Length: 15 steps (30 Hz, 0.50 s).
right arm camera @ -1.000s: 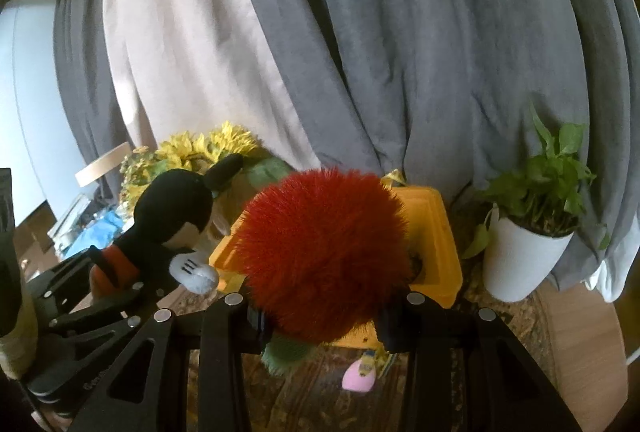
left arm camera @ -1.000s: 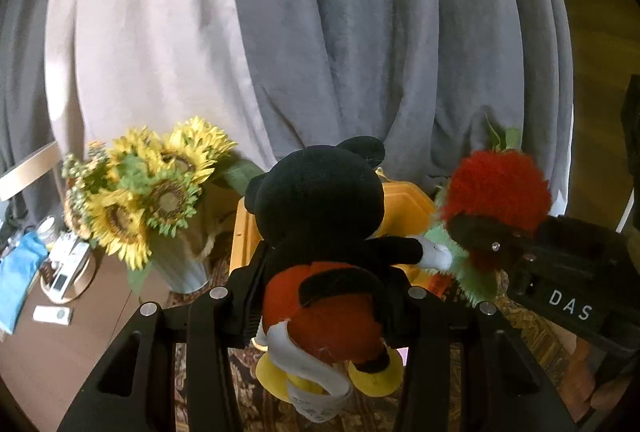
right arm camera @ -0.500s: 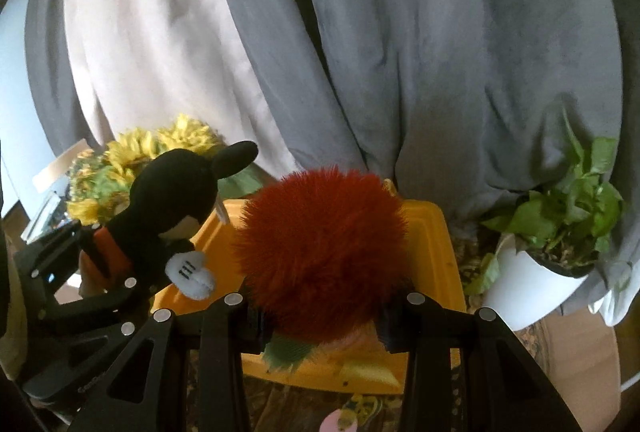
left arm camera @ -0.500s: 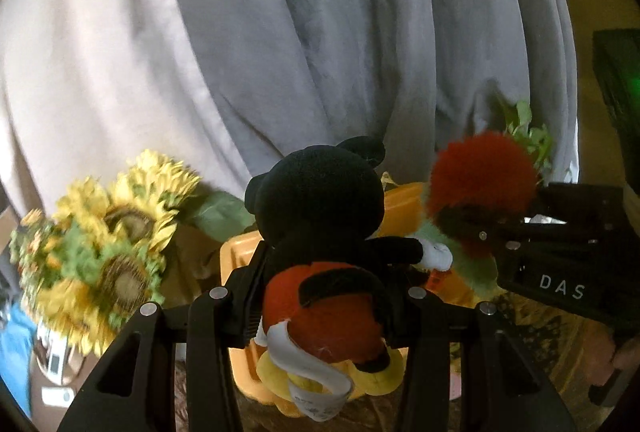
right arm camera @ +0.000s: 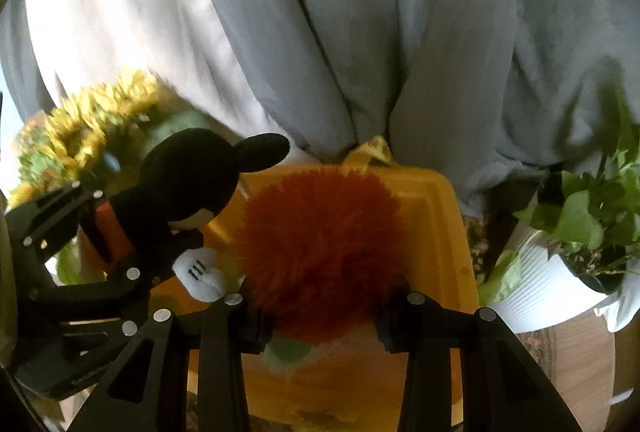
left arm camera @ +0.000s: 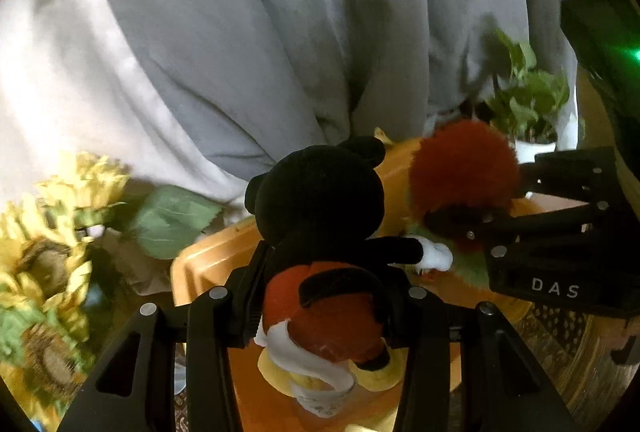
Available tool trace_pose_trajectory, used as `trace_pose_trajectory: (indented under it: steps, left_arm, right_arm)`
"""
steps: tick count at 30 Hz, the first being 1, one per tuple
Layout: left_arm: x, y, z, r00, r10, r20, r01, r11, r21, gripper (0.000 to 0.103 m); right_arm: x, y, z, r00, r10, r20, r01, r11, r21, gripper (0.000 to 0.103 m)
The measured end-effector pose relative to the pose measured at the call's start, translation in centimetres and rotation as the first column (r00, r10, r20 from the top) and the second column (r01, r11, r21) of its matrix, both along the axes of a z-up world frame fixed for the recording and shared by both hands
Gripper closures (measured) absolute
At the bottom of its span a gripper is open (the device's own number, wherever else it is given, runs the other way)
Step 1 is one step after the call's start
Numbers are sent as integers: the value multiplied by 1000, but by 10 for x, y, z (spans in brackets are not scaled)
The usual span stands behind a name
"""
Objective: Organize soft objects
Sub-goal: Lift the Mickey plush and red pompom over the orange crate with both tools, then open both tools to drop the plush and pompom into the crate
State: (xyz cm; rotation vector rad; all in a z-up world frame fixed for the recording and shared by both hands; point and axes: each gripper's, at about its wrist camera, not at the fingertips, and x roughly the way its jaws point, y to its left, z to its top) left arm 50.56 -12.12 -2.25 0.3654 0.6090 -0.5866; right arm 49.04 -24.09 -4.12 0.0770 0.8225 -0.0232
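My left gripper (left arm camera: 324,306) is shut on a Mickey Mouse plush (left arm camera: 320,216), black head, red shorts, yellow shoes, held upright over the yellow bin (left arm camera: 200,264). My right gripper (right arm camera: 320,316) is shut on a fluffy red plush with green underside (right arm camera: 320,248), held over the same yellow bin (right arm camera: 440,216). The Mickey plush (right arm camera: 188,188) and the left gripper show at the left of the right wrist view. The red plush (left arm camera: 460,172) and the right gripper show at the right of the left wrist view. The two plushes hang side by side, Mickey's white glove close to the red plush.
A bunch of sunflowers (left arm camera: 48,244) stands left of the bin. A potted green plant in a white pot (right arm camera: 568,264) stands right of it. Grey and white curtains (left arm camera: 280,32) hang right behind. A patterned rug (left arm camera: 560,336) lies under the bin.
Both grippers moved forward and lower with their plushes, from in front of the bin to over it. The bin, sunflowers and plant loom larger.
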Motion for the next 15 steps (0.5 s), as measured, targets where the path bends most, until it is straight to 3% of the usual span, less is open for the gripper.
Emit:
trace_pose_trajectory:
  steps: [11, 15]
  left_arm:
    - [22, -24, -34, 989, -119, -90, 132, 978, 160, 57]
    - [21, -30, -40, 980, -157, -124, 179, 964, 196, 50]
  right_arm:
    - [18, -8, -30, 989, 13, -149, -17, 999, -27, 62]
    - [19, -8, -38, 979, 29, -202, -30, 1000, -4, 55]
